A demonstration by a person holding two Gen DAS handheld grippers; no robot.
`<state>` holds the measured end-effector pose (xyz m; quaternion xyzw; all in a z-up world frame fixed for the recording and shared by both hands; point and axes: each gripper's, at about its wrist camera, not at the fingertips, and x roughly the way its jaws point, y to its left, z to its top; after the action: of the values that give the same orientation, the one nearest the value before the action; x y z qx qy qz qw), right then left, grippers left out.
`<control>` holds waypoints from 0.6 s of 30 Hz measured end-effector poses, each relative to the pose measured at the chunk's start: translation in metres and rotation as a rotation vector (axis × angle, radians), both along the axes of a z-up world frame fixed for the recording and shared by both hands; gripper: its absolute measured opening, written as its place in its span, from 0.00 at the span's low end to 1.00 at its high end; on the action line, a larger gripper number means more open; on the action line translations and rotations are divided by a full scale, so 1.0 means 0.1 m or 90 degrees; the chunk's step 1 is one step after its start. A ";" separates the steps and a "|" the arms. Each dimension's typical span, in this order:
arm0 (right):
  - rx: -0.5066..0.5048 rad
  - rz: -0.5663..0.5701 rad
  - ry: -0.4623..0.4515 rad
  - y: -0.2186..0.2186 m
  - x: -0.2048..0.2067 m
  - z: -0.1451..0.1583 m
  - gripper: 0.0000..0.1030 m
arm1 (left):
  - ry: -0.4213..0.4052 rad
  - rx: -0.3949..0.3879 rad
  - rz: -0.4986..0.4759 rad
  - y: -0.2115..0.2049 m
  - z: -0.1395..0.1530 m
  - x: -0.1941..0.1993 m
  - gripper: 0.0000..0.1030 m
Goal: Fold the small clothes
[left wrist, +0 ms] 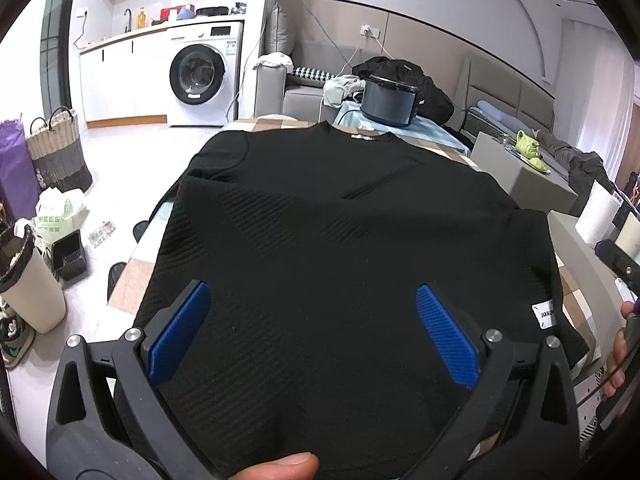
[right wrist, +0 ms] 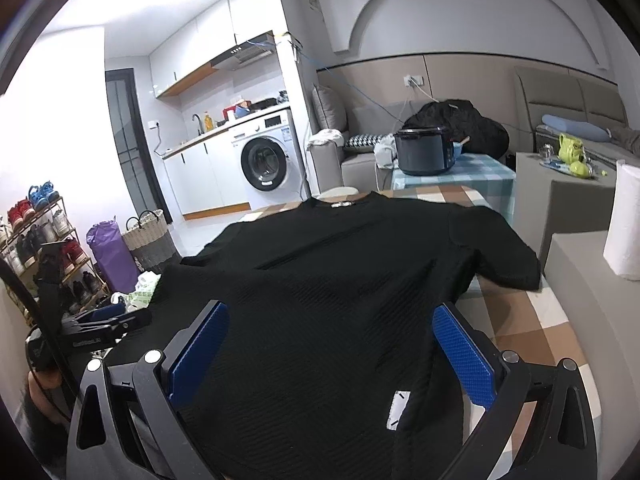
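Checkered table (right wrist: 528, 320): black shirt (left wrist: 320, 240) between spread jaws.

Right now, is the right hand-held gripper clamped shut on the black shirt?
No, the right hand-held gripper stands wide open, its blue fingers spread apart over the black shirt.

Matt, seemingly ribbed cloth shirt (left wrist: 320, 220)

Left gripper (left wrist: 312, 328): jaws spread wide, blue pads (left wrist: 180, 332) well apart, nothing clamped between them. A thumb tip (left wrist: 288, 465) shows at the bottom edge of the left wrist view. Right gripper (right wrist: 332, 356): jaws likewise spread wide, blue pads (right wrist: 464, 356) apart, nothing gripped. Both are side by side, pointing forward.
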<state>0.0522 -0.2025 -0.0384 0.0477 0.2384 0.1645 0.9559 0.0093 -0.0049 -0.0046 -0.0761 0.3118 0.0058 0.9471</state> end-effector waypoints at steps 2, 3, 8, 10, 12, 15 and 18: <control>0.003 -0.006 0.008 -0.01 0.04 -0.02 1.00 | -0.006 0.003 -0.002 -0.01 0.02 -0.01 0.99; 0.007 -0.007 0.010 -0.02 0.06 -0.03 1.00 | -0.009 0.002 -0.004 -0.01 0.03 -0.01 0.99; 0.006 -0.024 0.015 -0.02 0.08 -0.03 1.00 | -0.015 0.006 -0.006 -0.03 0.05 -0.05 0.99; 0.011 -0.022 0.025 -0.03 0.09 -0.06 1.00 | -0.017 0.007 -0.007 -0.04 0.06 -0.06 0.99; 0.010 -0.027 0.029 -0.04 0.10 -0.08 1.00 | -0.021 0.007 -0.009 -0.04 0.07 -0.08 0.99; 0.006 -0.031 0.036 -0.05 0.11 -0.12 1.00 | -0.023 0.008 -0.008 -0.04 0.08 -0.10 0.99; 0.009 -0.030 0.045 -0.05 0.12 -0.14 1.00 | -0.024 0.008 -0.007 -0.04 0.09 -0.11 0.99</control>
<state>0.0638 -0.2076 -0.0525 0.0662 0.2694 0.1417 0.9503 -0.0015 -0.0093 0.0044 -0.0682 0.2942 0.0009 0.9533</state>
